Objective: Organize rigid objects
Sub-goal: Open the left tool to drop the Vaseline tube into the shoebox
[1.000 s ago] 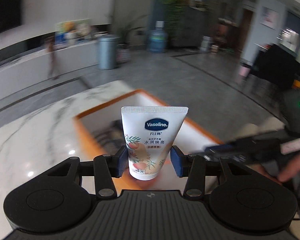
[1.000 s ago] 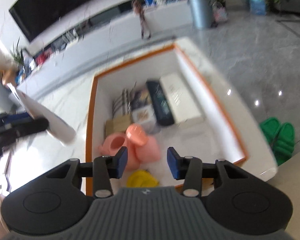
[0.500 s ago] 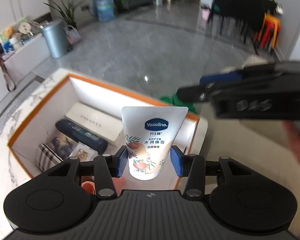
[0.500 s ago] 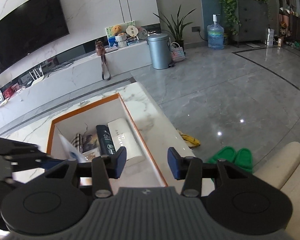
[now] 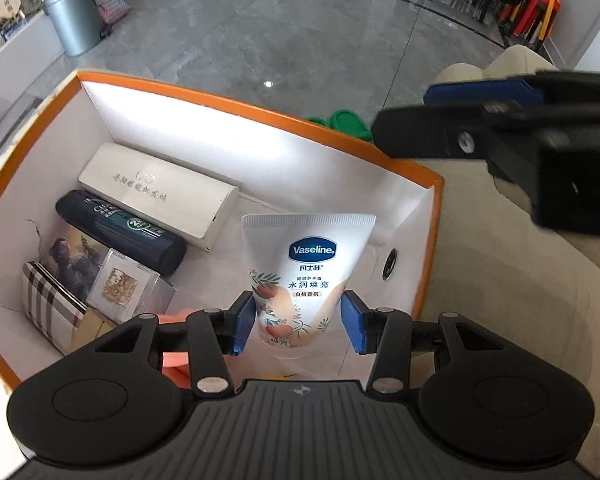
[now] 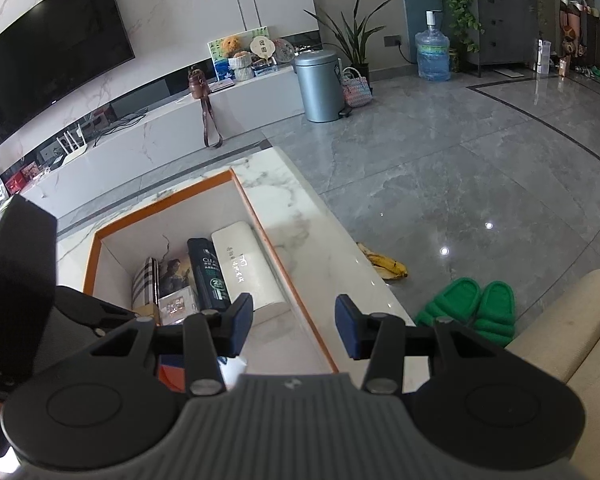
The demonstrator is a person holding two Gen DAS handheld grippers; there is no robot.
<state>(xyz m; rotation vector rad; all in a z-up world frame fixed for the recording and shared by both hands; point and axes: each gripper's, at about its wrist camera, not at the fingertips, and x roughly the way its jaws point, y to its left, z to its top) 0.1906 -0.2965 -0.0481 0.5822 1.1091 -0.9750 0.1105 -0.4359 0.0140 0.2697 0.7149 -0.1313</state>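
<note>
Left wrist view first: the left gripper pinches a Vaseline tube by its lower end, blue pads on both sides, crimped end pointing away toward the middle of the frame. The tube hangs over bare floor of the orange-rimmed box, in the lower middle of the frame. Beyond it, to the left, sit a clear cube, a plaid pouch, a dark bottle and a white case along the far wall. Upper right, the right gripper hovers outside the box.

Right wrist view: the right gripper's jaws are spread with nothing between them, looking over the box's right rim and the marble table. Farther off lie green slippers and a banana peel on the floor.

The risks, as I judge them: the tube is soft and gripped only low down, so it could slip or swing as it goes down. Let go too high, it could topple against the cube or bottle. The right gripper hangs close; a careless sweep could clip the box wall.
</note>
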